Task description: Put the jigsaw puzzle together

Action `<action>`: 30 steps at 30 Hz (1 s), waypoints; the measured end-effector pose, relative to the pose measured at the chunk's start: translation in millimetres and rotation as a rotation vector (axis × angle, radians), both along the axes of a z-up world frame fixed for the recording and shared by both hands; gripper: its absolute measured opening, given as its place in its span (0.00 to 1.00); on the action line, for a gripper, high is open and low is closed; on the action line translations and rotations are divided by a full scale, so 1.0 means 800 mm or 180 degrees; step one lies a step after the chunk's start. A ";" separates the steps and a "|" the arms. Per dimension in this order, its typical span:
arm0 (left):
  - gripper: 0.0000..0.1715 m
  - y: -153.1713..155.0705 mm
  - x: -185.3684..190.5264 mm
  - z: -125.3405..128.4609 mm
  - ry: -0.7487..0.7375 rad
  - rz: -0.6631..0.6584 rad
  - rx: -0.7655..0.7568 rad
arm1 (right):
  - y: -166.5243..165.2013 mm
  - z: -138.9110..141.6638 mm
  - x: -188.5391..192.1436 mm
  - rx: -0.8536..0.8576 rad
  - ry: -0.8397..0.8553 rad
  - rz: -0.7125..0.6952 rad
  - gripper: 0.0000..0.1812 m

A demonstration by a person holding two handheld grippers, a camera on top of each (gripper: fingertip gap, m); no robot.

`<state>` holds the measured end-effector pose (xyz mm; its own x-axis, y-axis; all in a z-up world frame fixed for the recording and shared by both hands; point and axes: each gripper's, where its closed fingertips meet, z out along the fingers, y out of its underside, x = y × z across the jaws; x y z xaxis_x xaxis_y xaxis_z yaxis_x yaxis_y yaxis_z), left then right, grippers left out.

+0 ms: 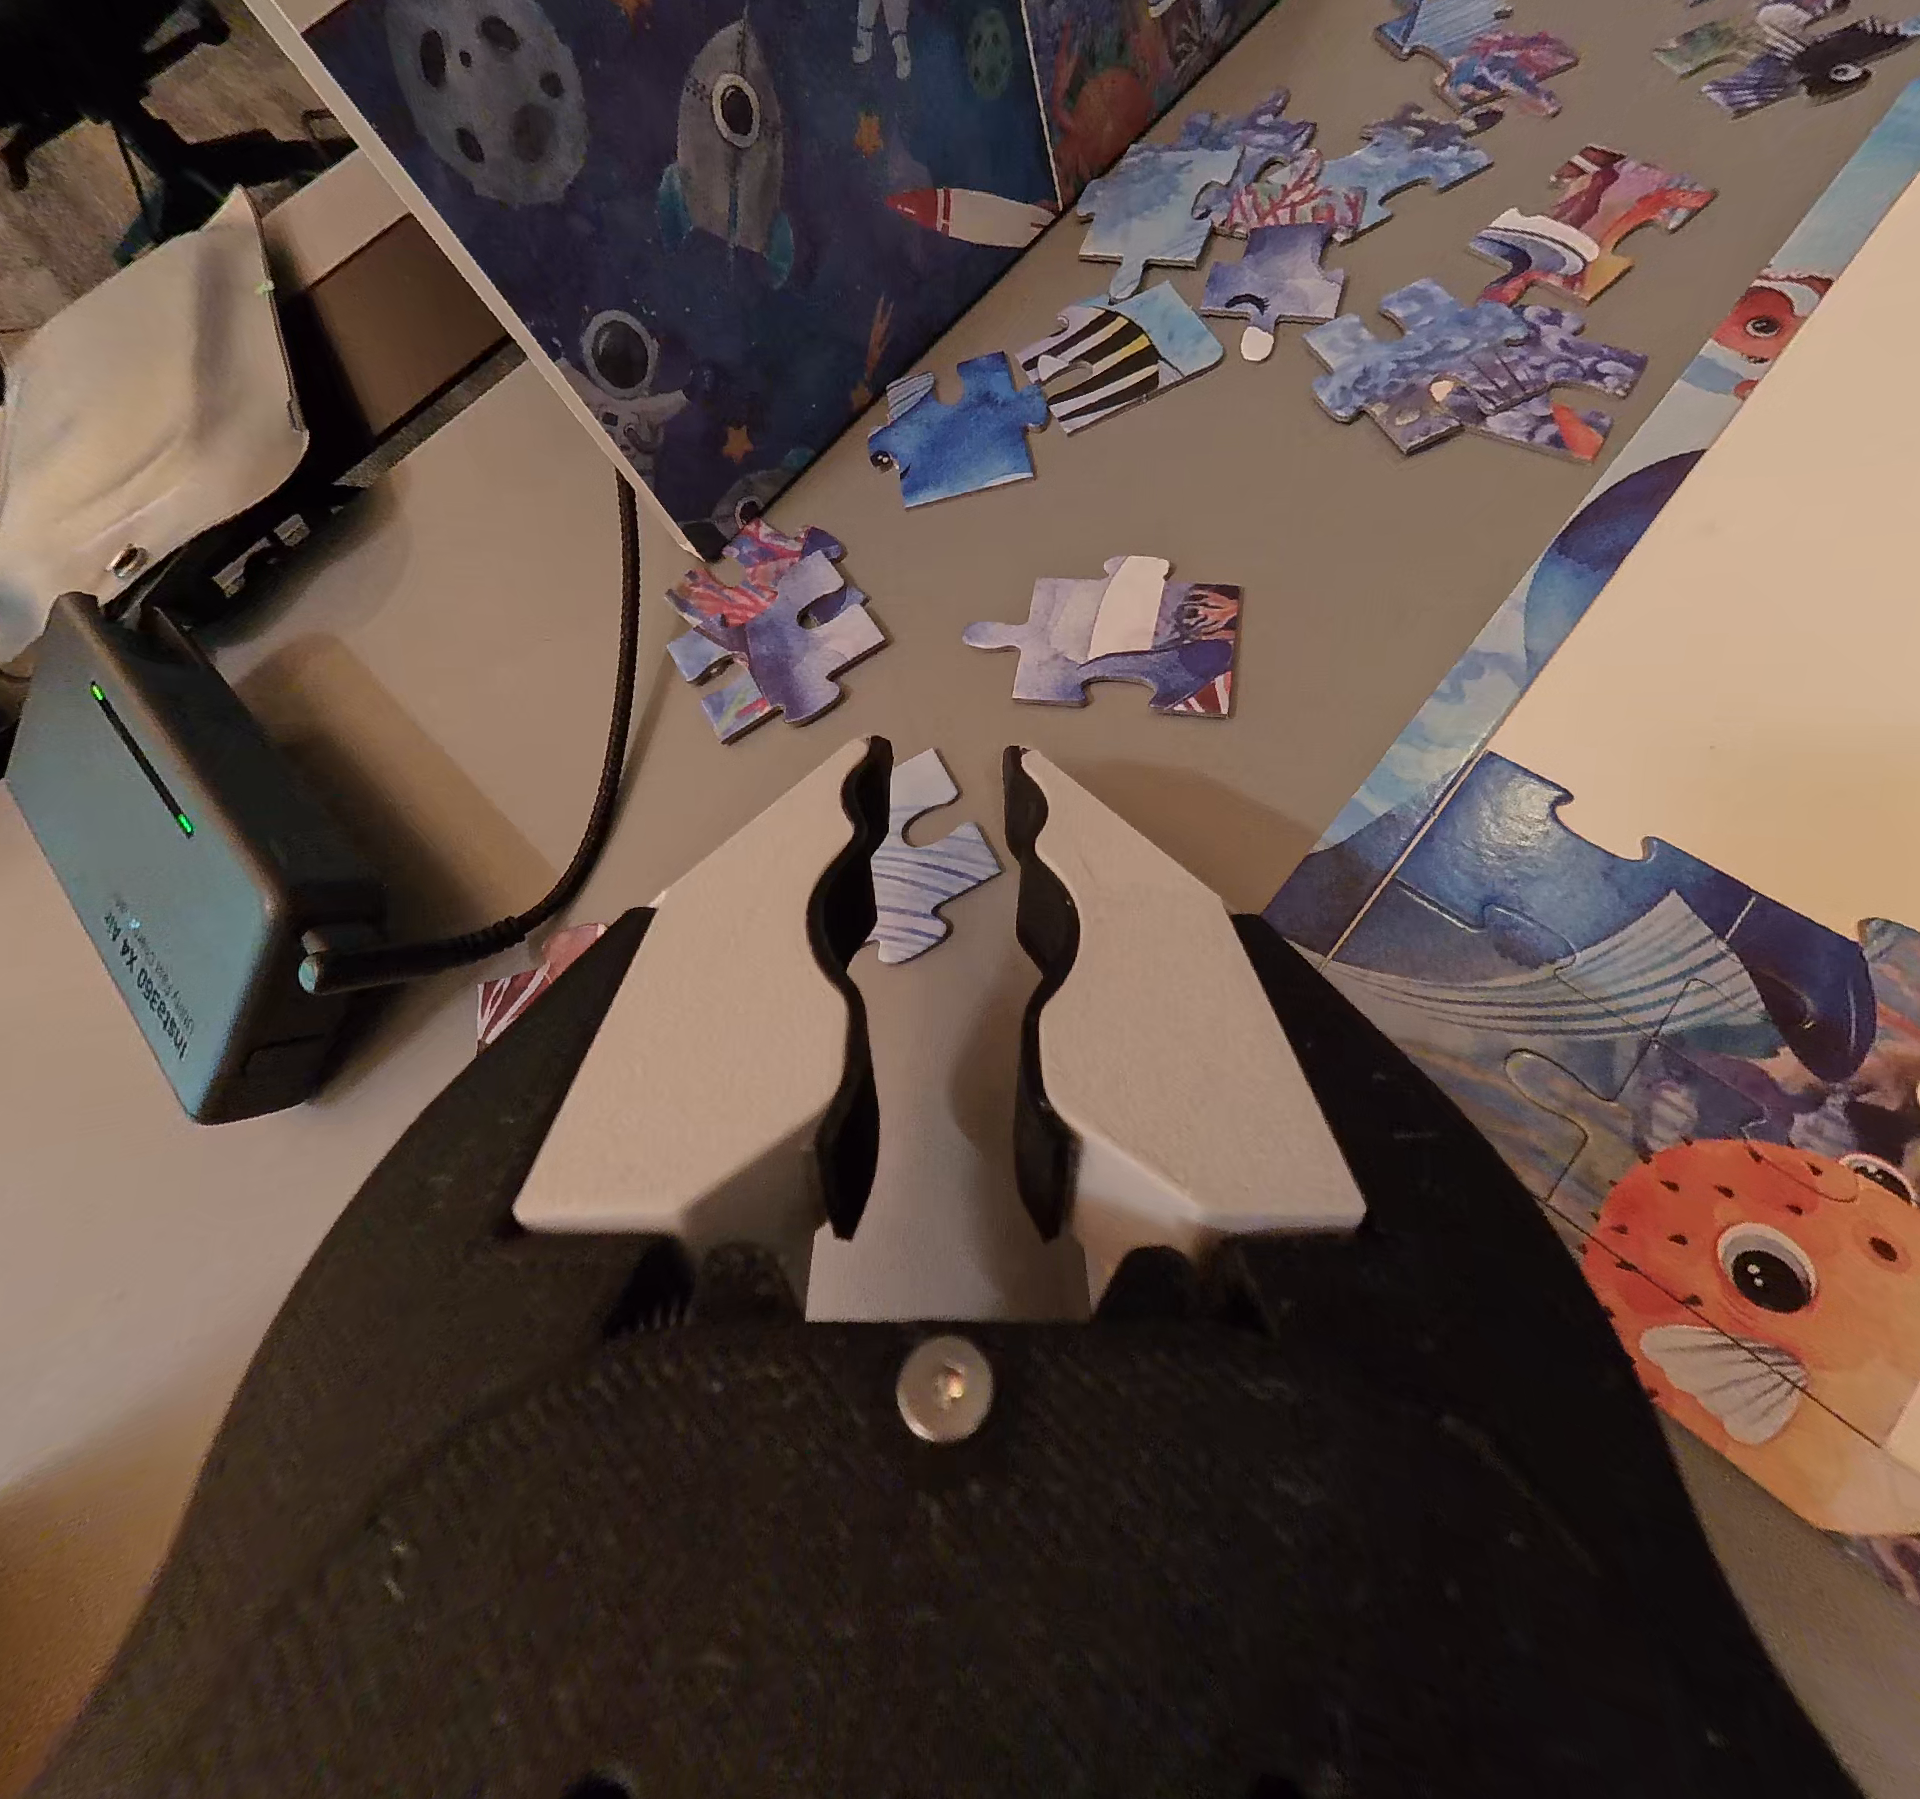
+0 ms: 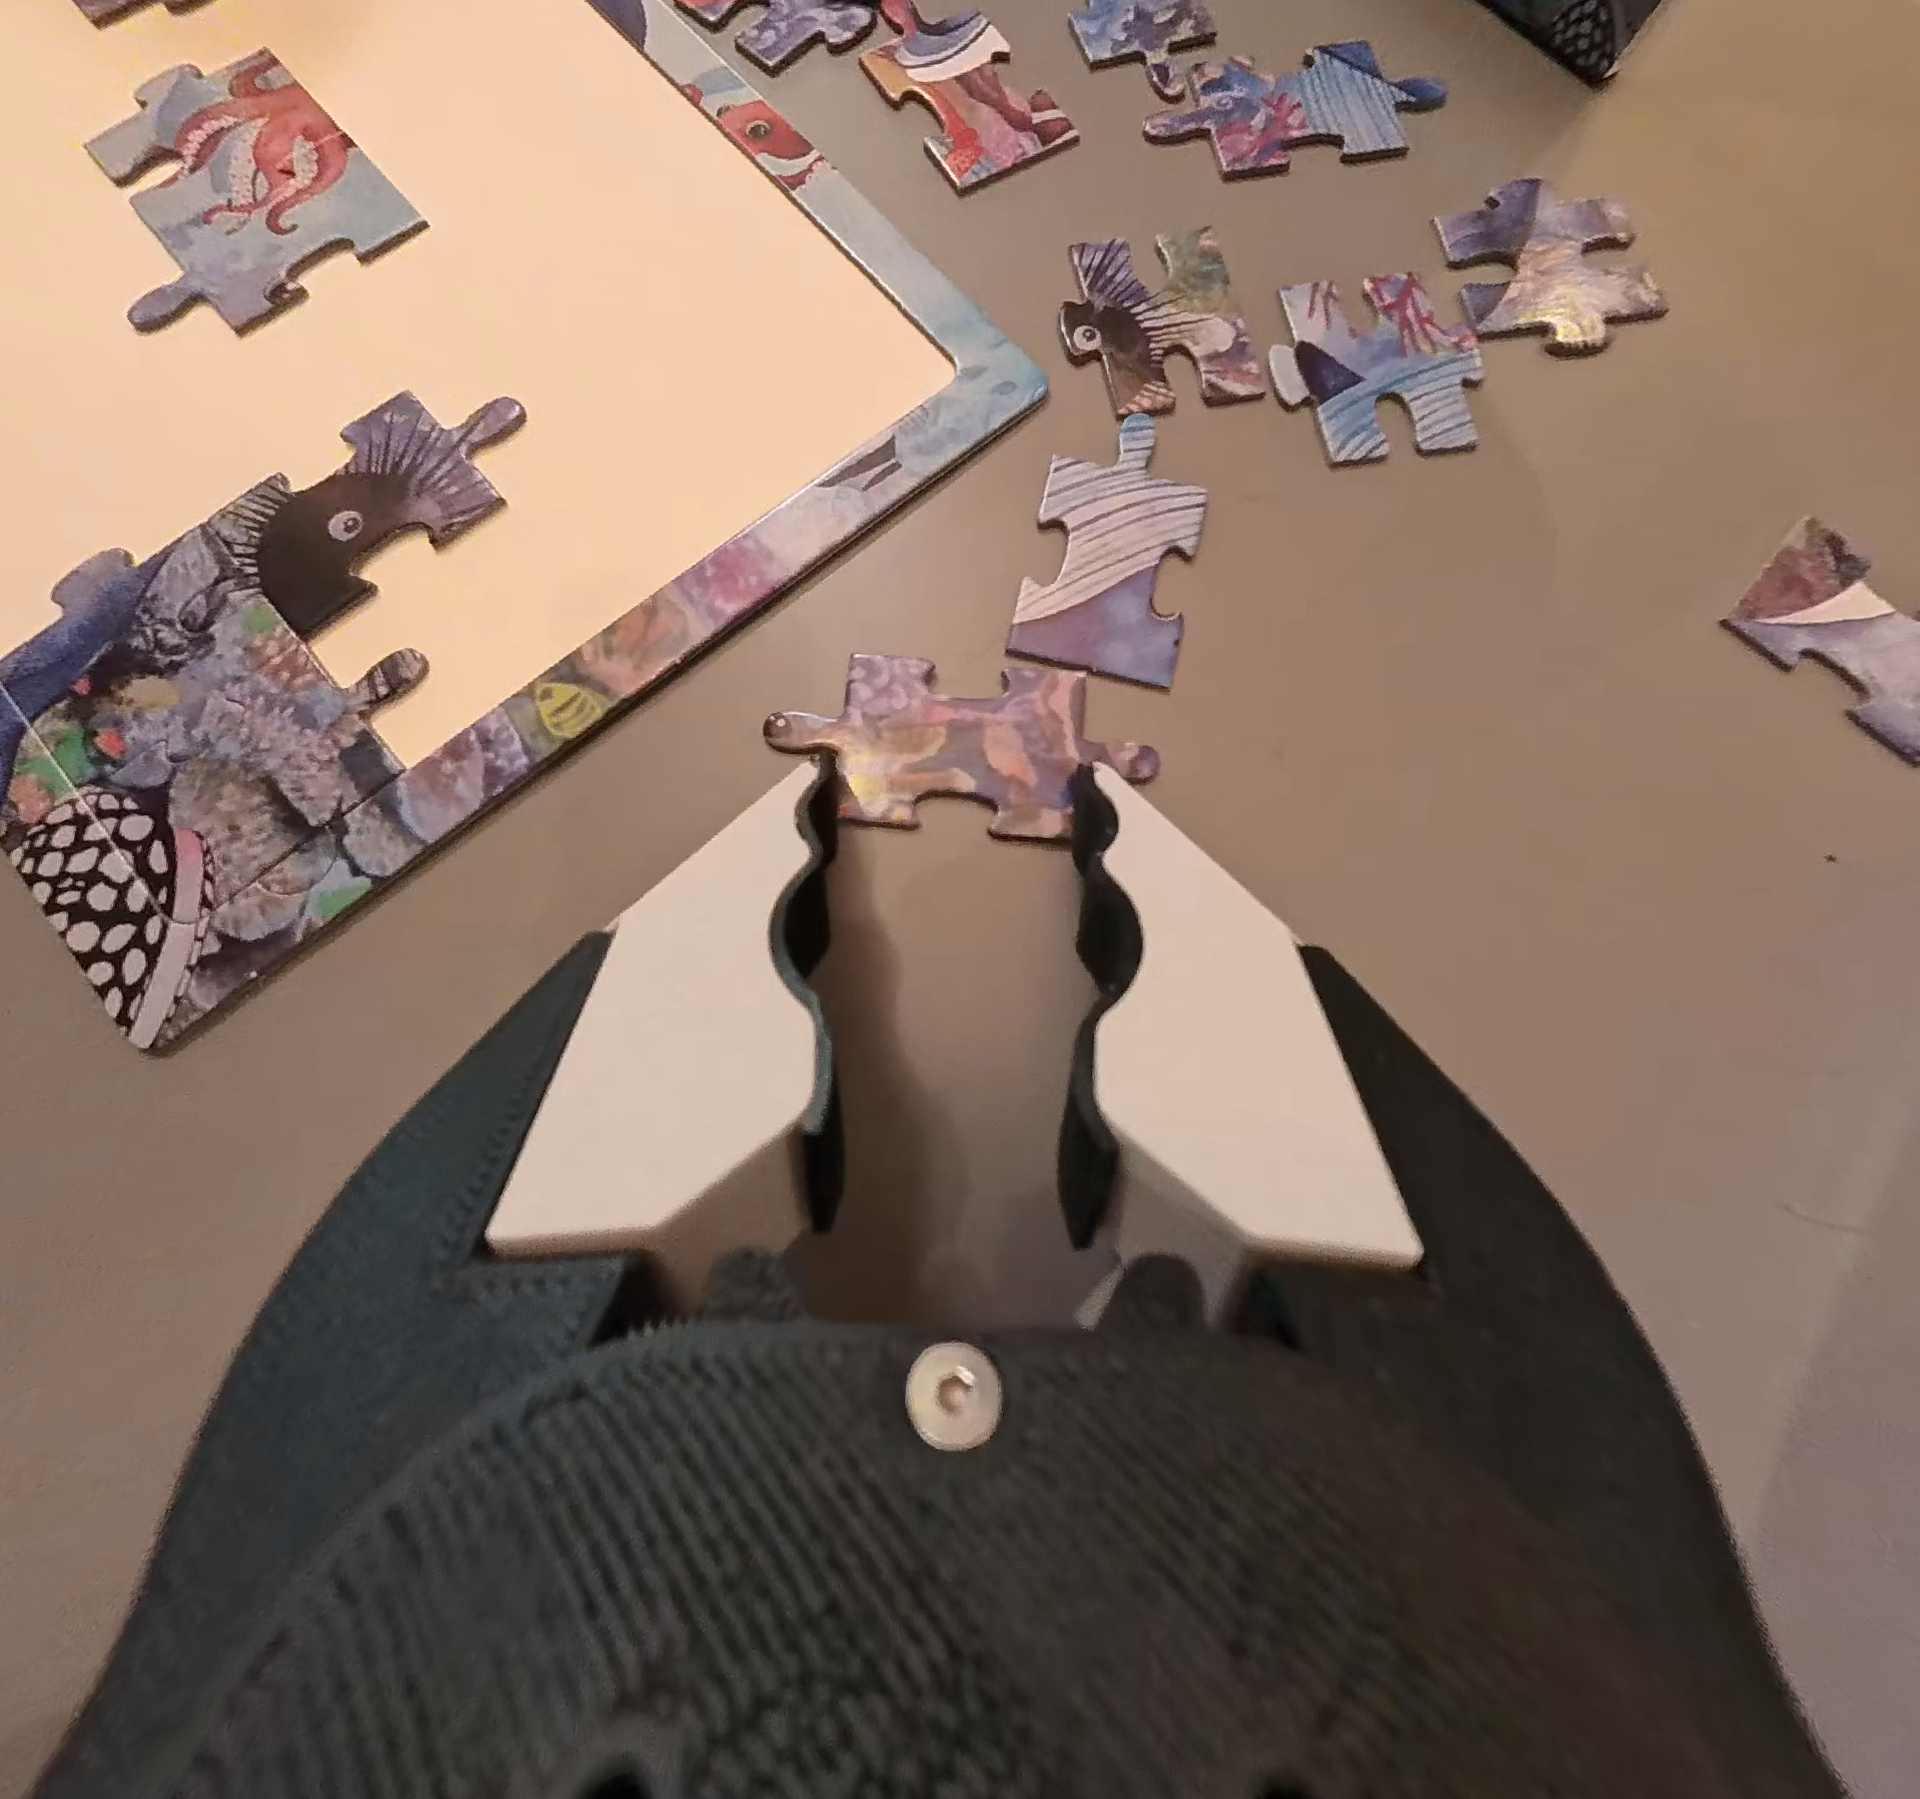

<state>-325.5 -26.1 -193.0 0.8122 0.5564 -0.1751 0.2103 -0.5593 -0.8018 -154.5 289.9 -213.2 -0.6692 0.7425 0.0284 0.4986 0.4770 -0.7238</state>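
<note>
Now both grippers are lining up on loose pieces, jaws apart, nothing gripped.
Right gripper (image 2: 951, 778) straddles the purple coral piece (image 2: 961, 752) at its tips; left gripper (image 1: 945, 757) has the striped blue piece (image 1: 925, 856) between its jaws. Next, I reckon: close, lift, carry to the puzzle tray (image 2: 790, 502).

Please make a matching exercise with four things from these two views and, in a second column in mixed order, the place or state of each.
Things:
1. striped piece
2. purple coral piece
3. octopus pieces
4. grey device

Places or states:
A. lying inside the puzzle frame, on its bare cream area
B. on the table, at the right gripper's fingertips
C. has a cable plugged in and green lights
D. seen between the fingers of the left gripper

Pairs: 1-D, 2-B, 3-A, 4-C
</note>
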 end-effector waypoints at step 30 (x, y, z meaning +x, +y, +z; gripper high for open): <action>0.10 -0.001 -0.002 -0.002 -0.0006 0.0042 -0.0036 | -0.302 0.062 0.016 -0.0086 0.0359 0.1907 0.25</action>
<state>-327.1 -26.8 -194.8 0.8051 0.5652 -0.1800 0.2192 -0.5655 -0.7951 -141.3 48.3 -163.7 -0.9648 0.2391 0.1098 0.0687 0.6317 -0.7722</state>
